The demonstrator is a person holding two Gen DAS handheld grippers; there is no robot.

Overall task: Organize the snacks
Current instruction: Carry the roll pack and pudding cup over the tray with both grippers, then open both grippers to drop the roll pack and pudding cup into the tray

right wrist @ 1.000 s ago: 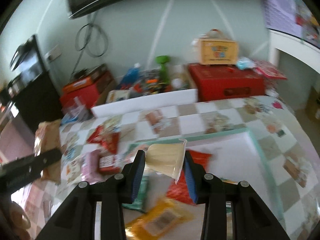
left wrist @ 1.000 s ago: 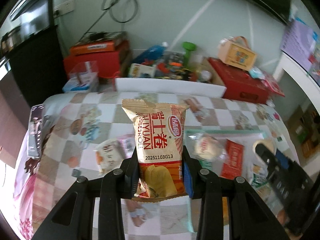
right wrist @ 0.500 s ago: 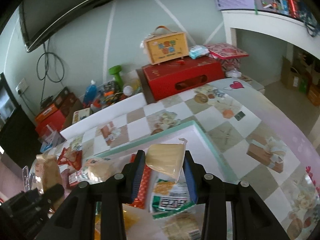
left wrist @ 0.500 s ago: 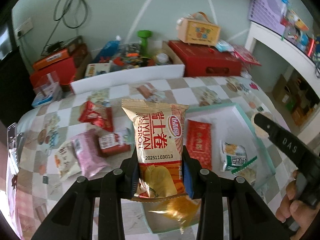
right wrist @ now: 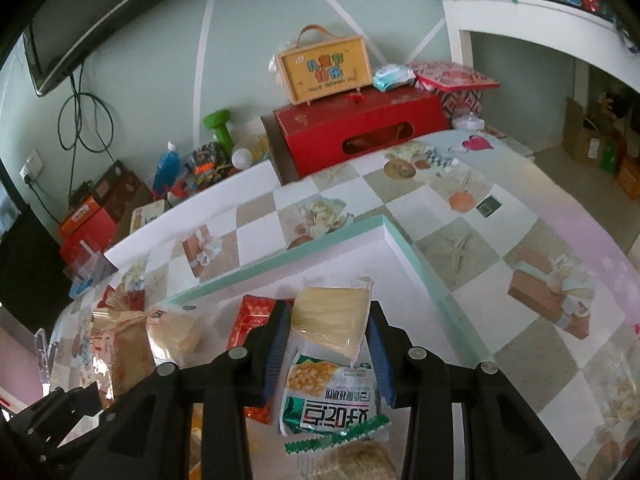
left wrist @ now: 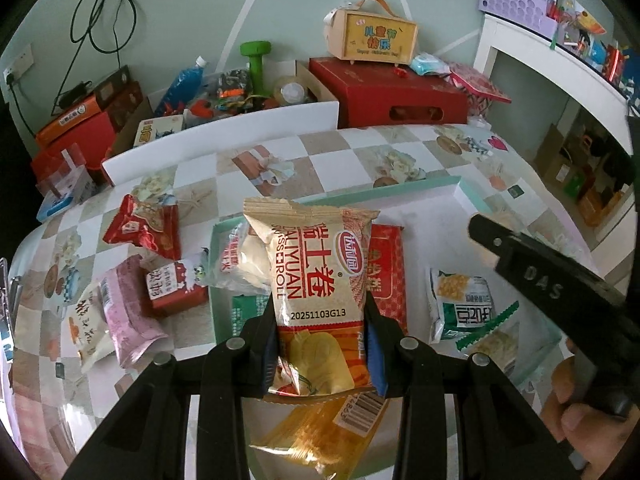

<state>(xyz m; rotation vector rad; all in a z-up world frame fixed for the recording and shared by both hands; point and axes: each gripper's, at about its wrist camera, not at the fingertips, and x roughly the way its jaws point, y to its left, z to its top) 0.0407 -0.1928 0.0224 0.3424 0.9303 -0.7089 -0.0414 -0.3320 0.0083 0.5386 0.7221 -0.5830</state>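
A beige Swiss-roll packet (left wrist: 316, 280) is pinched upright between the jaws of the left gripper (left wrist: 320, 354), held above the near end of a white tray with a mint-green rim (left wrist: 416, 186). A pale cream snack in clear wrap (right wrist: 330, 320) is clamped by the right gripper (right wrist: 326, 350) — also over the tray, near its far right corner.

Lying in the tray are noted: a red flat packet (left wrist: 386, 268), a green-and-white corn snack bag (left wrist: 460, 300), a yellow packet with a barcode (left wrist: 320, 428) and a clear-wrapped bun (left wrist: 248, 264) at the left rim.

Outside the tray, on the checkered tablecloth (left wrist: 320, 156), a red crinkled bag (left wrist: 144, 228), a small red-and-white carton (left wrist: 174, 284) and a pink packet (left wrist: 128, 312) are seen at left.

Beyond the table — a red gift box (right wrist: 360, 128) with a yellow handled box (right wrist: 324, 68) on top.
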